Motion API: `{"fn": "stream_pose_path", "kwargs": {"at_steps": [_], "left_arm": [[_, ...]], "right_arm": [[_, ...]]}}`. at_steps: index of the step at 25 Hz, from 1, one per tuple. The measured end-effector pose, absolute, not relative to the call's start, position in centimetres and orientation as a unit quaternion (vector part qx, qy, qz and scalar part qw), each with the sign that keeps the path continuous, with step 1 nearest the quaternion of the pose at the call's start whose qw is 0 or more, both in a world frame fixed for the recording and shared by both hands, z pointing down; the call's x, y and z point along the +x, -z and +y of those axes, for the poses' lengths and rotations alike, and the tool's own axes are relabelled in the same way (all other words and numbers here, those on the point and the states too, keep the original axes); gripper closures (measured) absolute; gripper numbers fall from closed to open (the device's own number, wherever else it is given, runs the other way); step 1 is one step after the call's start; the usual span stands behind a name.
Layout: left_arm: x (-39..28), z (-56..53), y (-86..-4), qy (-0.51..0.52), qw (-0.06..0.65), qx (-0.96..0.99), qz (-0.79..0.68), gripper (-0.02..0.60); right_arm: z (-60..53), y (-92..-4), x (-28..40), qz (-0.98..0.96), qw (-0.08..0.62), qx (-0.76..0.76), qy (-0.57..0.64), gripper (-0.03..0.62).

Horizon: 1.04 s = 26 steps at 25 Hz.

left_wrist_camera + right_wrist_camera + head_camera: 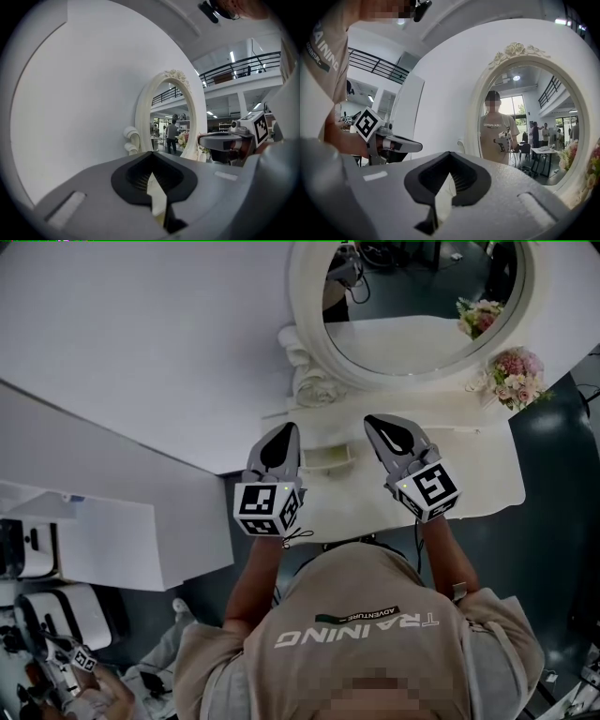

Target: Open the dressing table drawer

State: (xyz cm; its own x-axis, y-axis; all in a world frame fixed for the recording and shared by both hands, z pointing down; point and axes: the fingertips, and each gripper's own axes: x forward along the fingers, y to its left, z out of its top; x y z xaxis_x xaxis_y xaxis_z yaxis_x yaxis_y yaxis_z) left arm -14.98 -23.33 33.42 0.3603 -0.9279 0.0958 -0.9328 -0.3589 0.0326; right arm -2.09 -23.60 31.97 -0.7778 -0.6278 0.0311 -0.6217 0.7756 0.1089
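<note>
White wall backs the dressing table [487, 474], with its oval mirror [422, 306] and flowers [516, 376]. Your left tool [289, 427] and right tool [370, 420] hang over the worktop, both closed on nothing. Between them lies what looks like the drawer [328, 456], a shallow open box. Only the right gripper view shows your reflection.

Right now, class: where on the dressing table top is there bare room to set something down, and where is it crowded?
Bare: the tabletop right of the right gripper, in front of the flowers. Crowded: around the mirror, with rolled towels and a small dish.
</note>
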Motion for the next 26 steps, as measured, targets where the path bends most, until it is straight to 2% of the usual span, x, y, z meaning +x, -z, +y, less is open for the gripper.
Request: {"fn": "stream_pose_path", "kwargs": {"at_steps": [26], "left_arm": [[-12.9, -22.6, -35.1, -0.056, 0.039, 0.830, -0.554, 0.563]], "right_arm": [[-22.3, -33.5, -0.6, -0.939, 0.047, 0.338, 0.033, 0.591]]}}
